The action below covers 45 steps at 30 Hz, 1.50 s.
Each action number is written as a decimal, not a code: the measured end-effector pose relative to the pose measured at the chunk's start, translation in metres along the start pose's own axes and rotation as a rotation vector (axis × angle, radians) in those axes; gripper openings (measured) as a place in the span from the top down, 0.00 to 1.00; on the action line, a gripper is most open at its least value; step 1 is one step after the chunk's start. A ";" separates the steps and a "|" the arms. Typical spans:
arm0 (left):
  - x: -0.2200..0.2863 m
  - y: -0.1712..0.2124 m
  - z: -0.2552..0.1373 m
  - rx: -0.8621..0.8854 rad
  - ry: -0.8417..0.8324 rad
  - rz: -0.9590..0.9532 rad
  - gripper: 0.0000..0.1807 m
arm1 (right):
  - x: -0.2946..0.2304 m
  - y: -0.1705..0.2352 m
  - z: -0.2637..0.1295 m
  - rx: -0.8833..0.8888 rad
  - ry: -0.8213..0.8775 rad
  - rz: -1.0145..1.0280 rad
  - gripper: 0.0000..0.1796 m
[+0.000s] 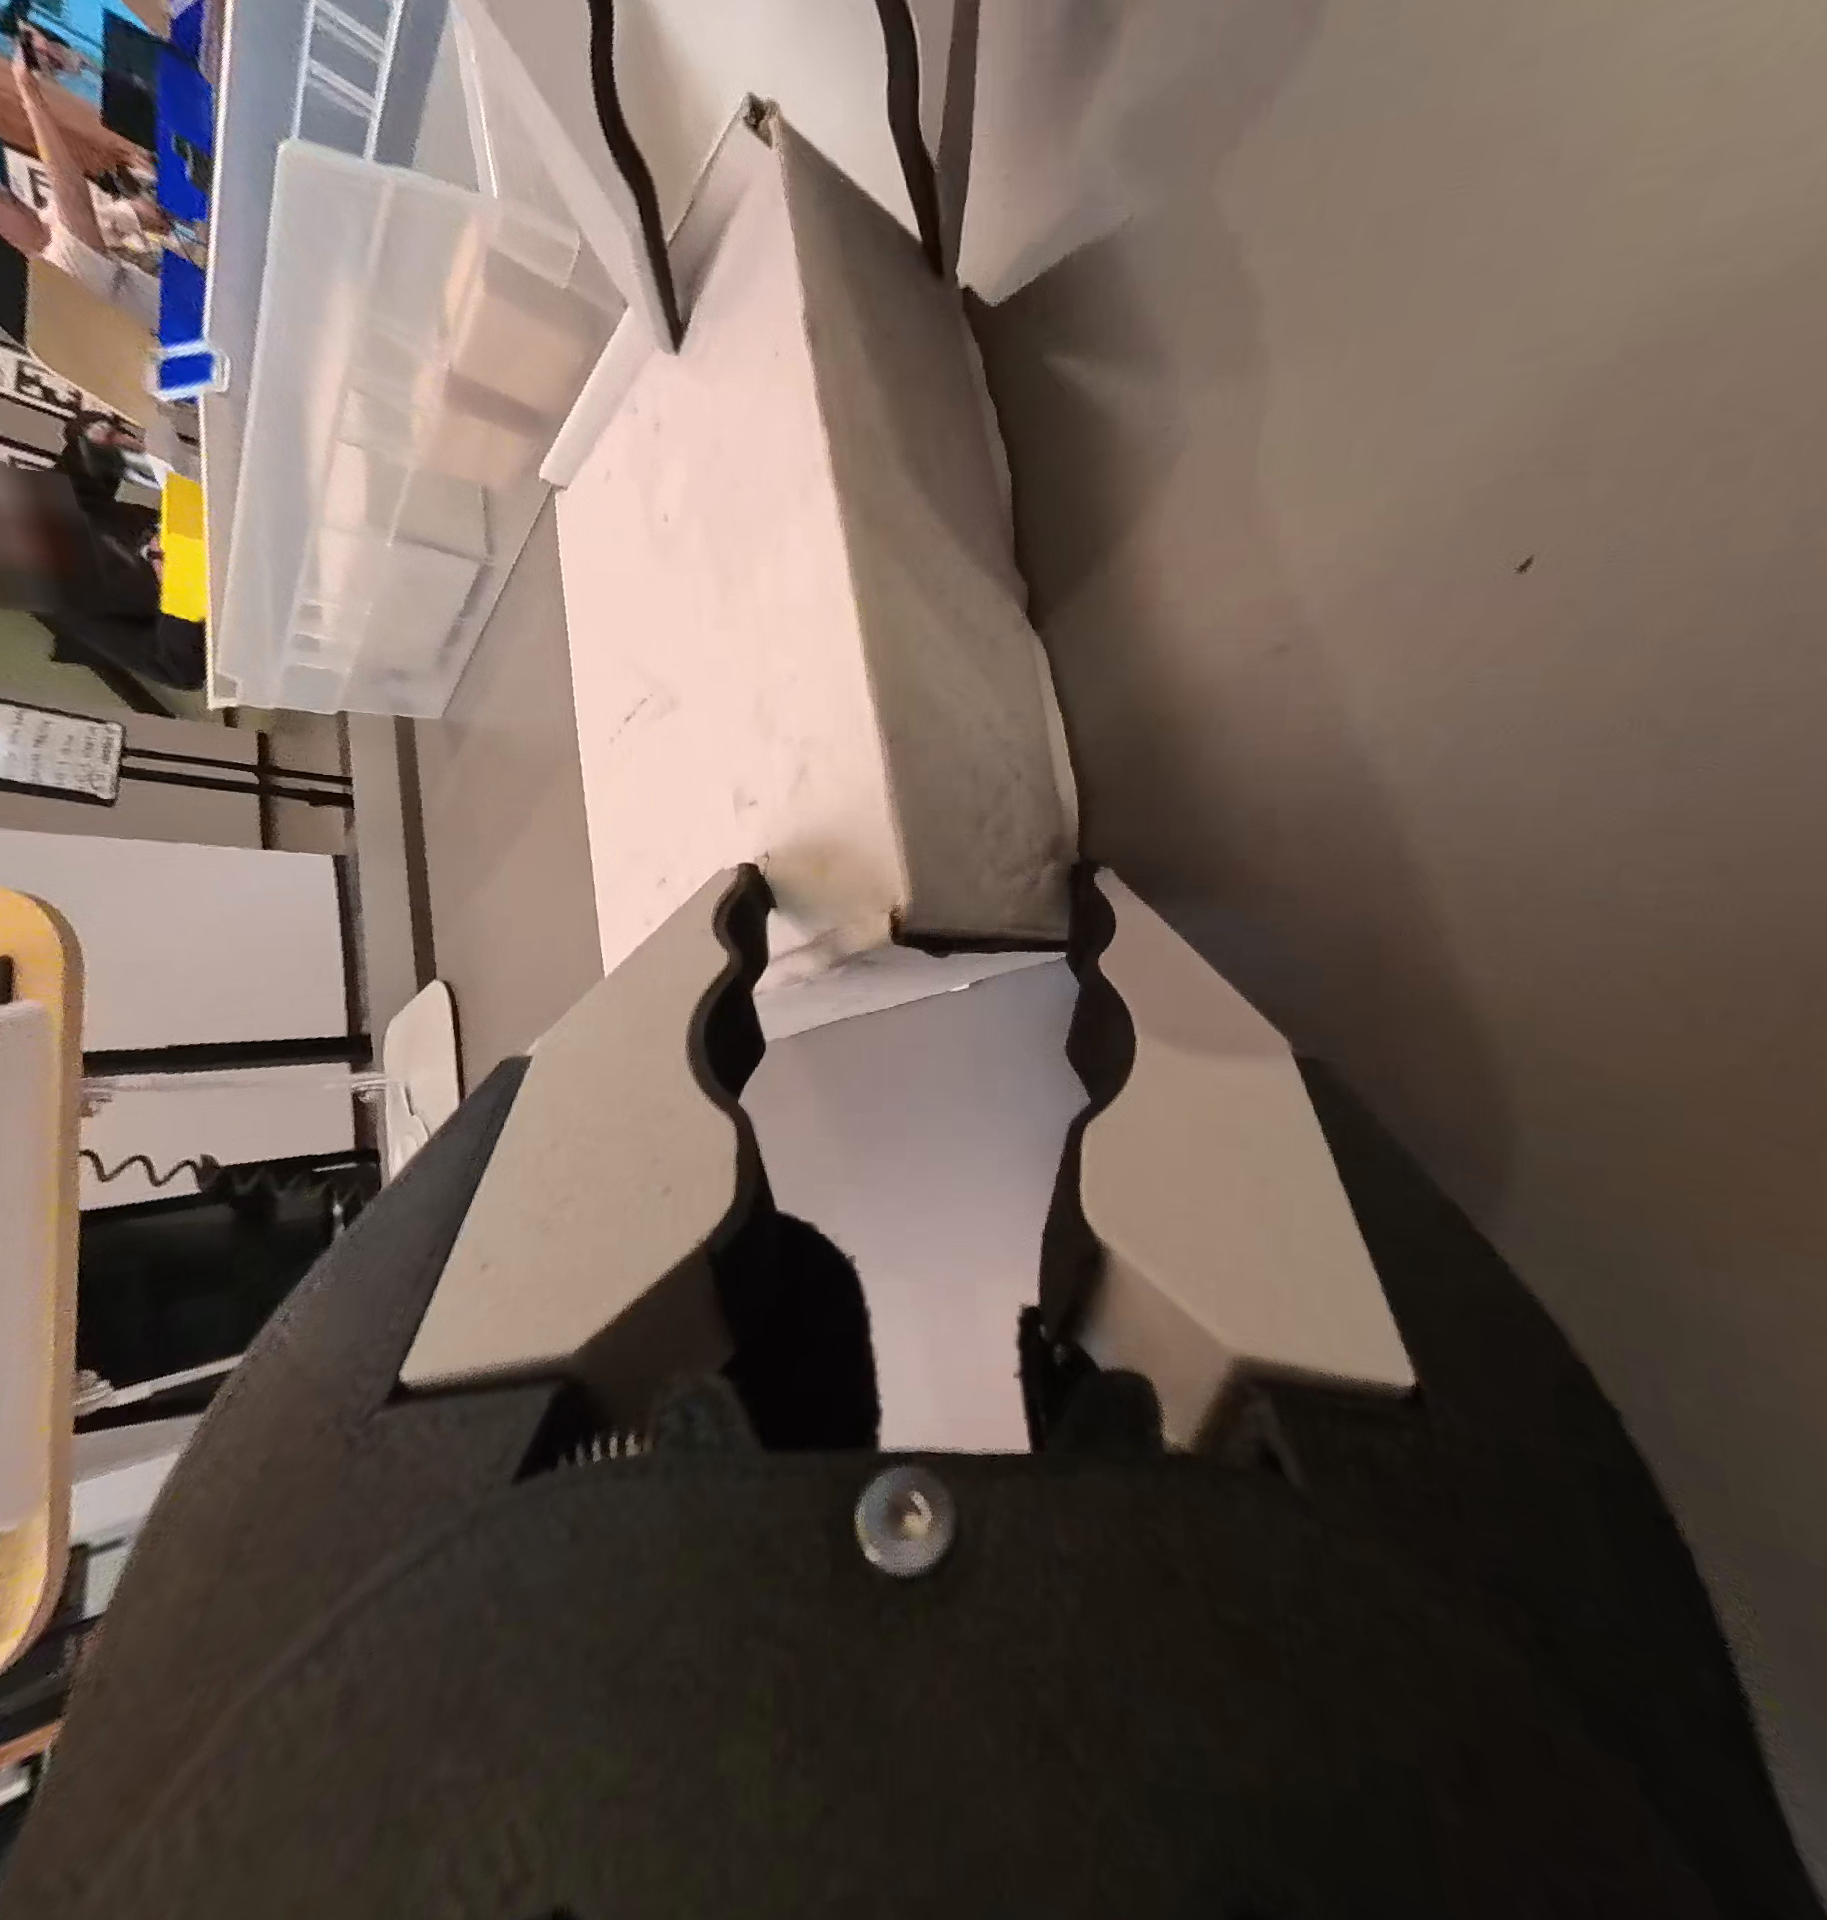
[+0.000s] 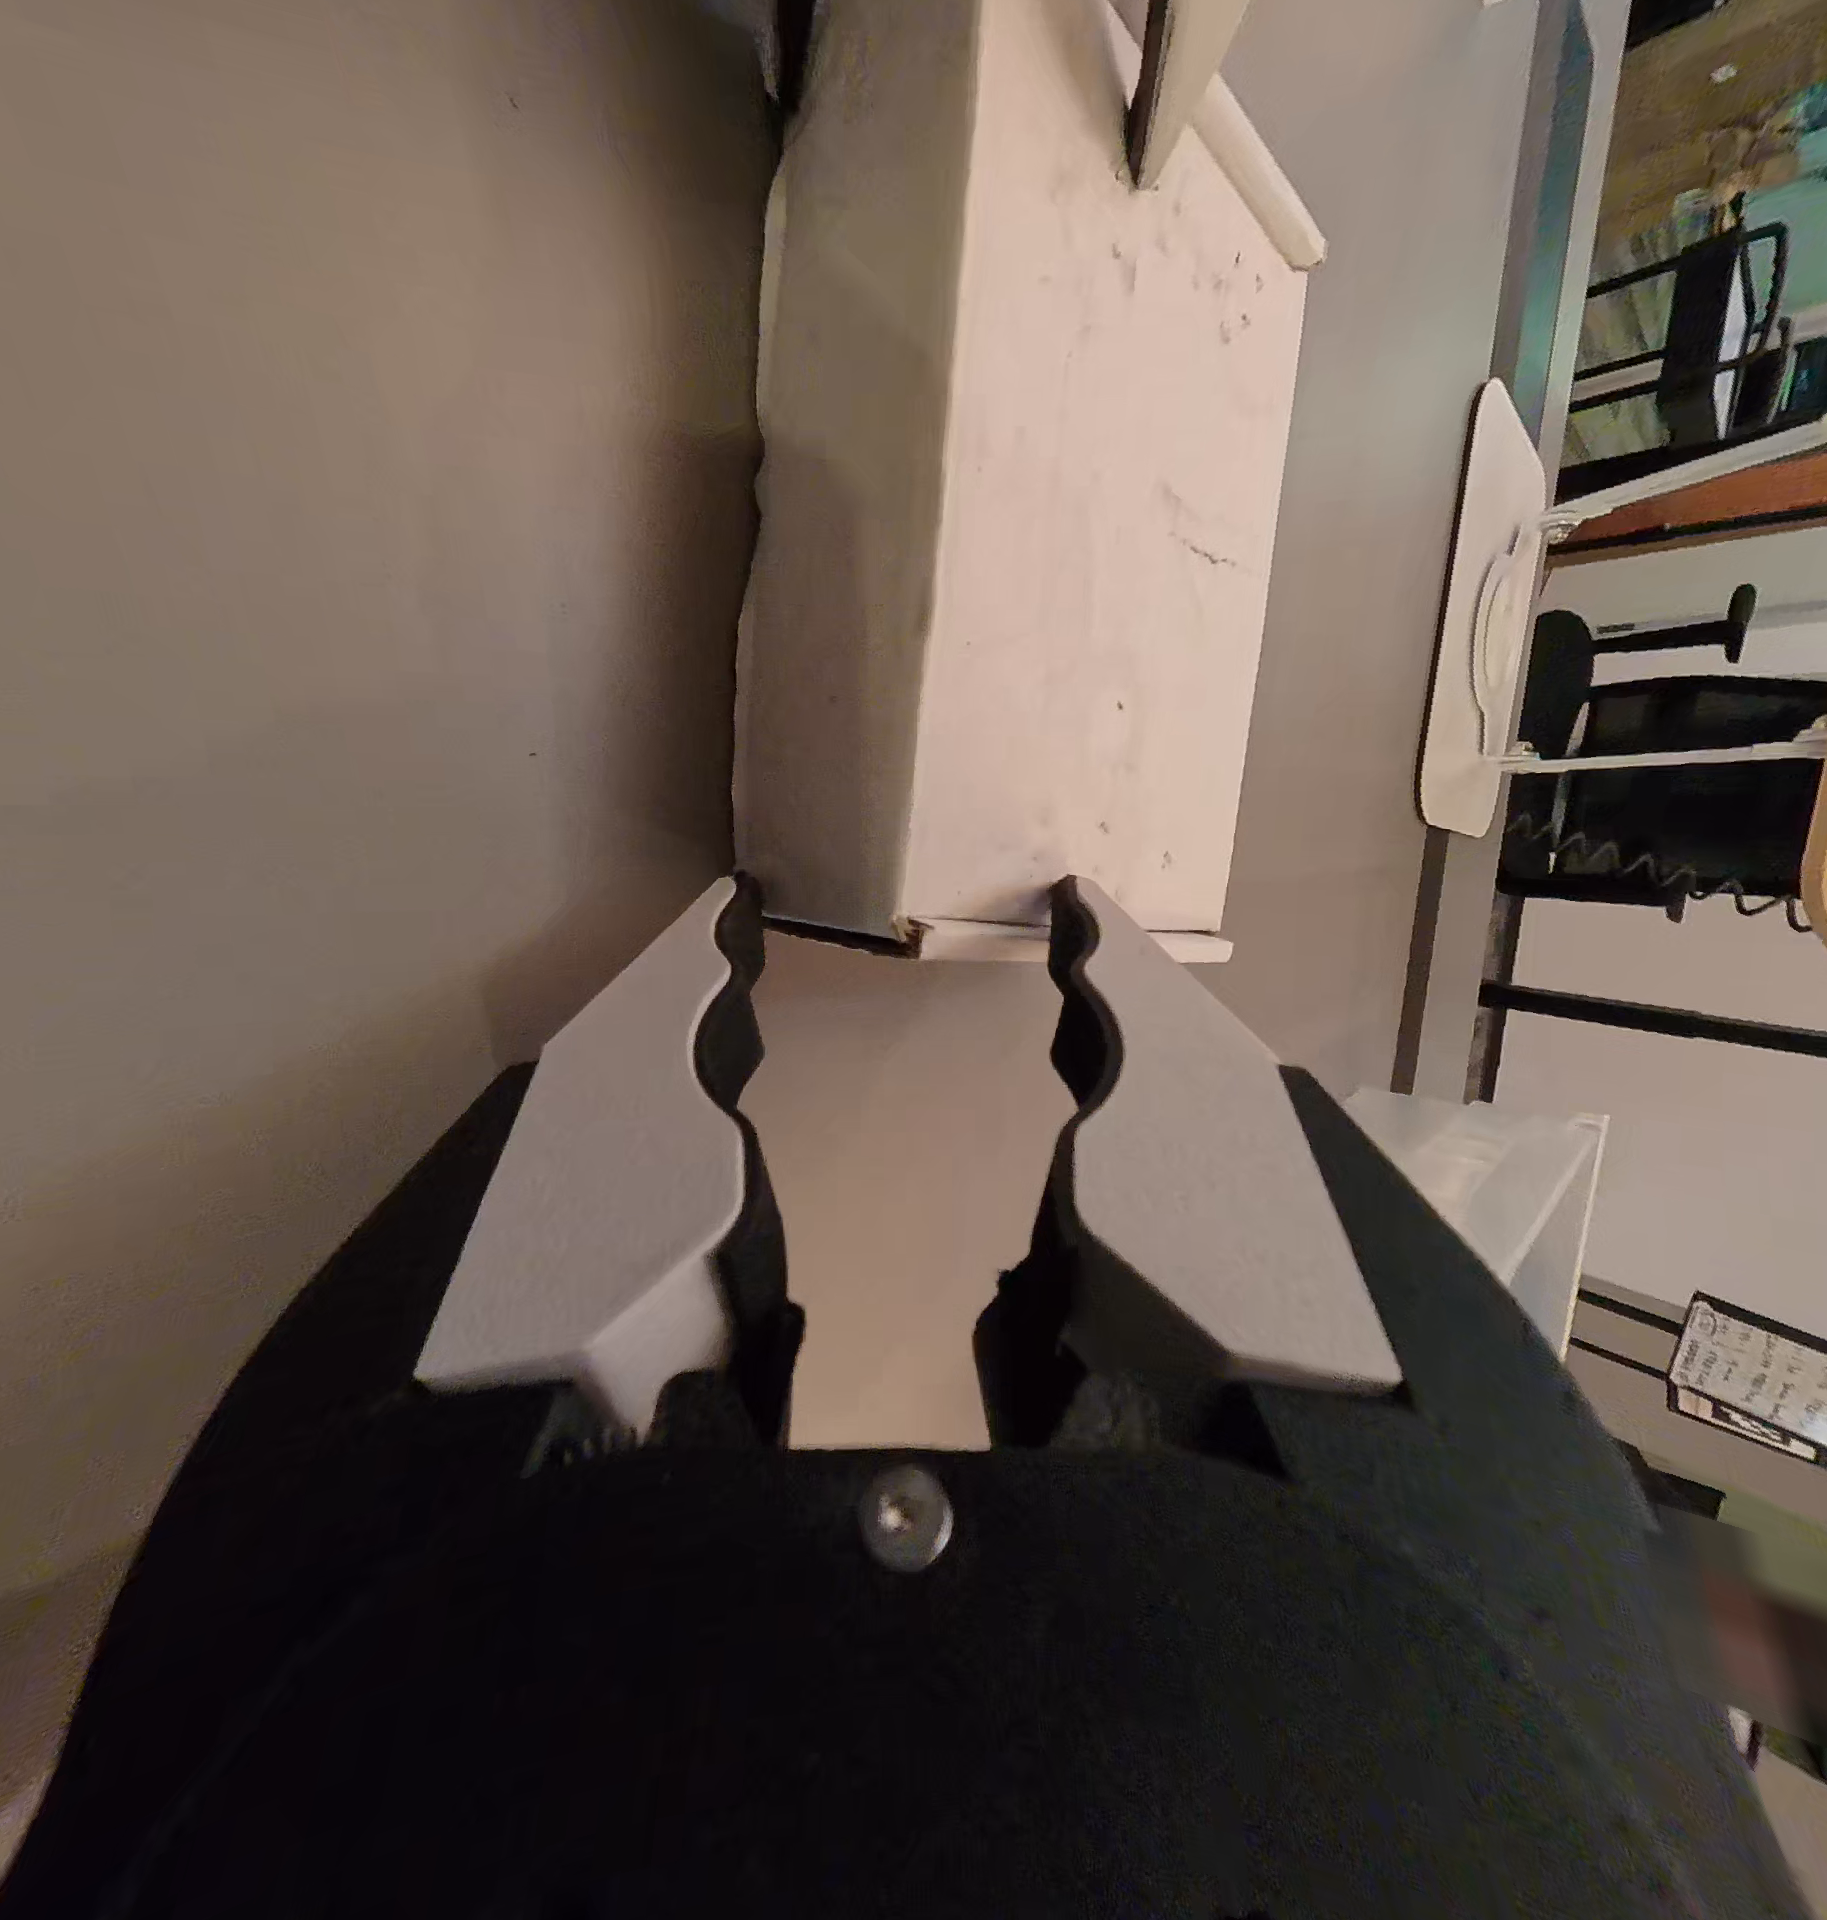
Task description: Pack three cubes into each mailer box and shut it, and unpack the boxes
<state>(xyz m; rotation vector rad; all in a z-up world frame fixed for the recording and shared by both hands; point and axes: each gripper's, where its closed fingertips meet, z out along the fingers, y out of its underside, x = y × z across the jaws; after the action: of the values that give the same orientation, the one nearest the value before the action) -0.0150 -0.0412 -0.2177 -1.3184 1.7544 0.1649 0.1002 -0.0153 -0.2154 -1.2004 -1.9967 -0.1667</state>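
A closed white mailer box [image 1: 722, 582] is held between both grippers just over the grey table [image 1: 1408, 623]. My left gripper [image 1: 919, 888] is rolled sideways and clamps the near end of the box, one fingertip on the lid face and the other on the table side. A white flap runs back between its fingers. My right gripper [image 2: 904, 894] clamps the opposite end of the box [image 2: 1075, 520] the same way. Each gripper shows at the far end in the other's view, the right one [image 1: 805, 307] and the left one [image 2: 961, 135]. Pale wooden cubes [image 1: 493, 364] lie in a clear plastic bin [image 1: 369, 436].
The clear bin [image 2: 1491, 1195] stands beside the box at the table's edge. A white rounded board [image 2: 1480, 613] on a stand, black chairs and shelving lie beyond the table. A wooden-edged panel [image 1: 15, 1247] is off to the side. Bare table [image 2: 317, 520] spreads on the box's other side.
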 end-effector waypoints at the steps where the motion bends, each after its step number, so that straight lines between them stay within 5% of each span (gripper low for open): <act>1: 0.000 0.000 0.000 -0.001 -0.001 -0.013 0.67 | 0.000 0.000 0.000 -0.003 -0.009 -0.002 0.70; 8: 0.000 -0.003 0.001 -0.067 -0.017 -0.007 0.67 | 0.006 -0.007 -0.004 -0.012 -0.103 0.167 0.70; 18: -0.007 -0.014 0.004 0.046 -0.007 -0.249 0.70 | 0.032 -0.041 0.039 -0.129 -0.265 0.222 0.41; 26: -0.018 0.007 -0.004 0.036 -0.094 -0.348 0.64 | 0.036 -0.043 0.062 -0.168 -0.306 0.184 0.38; 45: -0.030 0.018 0.001 0.114 -0.133 -0.375 0.73 | 0.063 -0.038 0.079 -0.233 -0.393 0.158 0.33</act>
<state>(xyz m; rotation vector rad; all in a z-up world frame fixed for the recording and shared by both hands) -0.0284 -0.0121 -0.2038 -1.4898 1.3579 -0.0571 0.0110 0.0452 -0.2160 -1.6363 -2.2498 -0.0896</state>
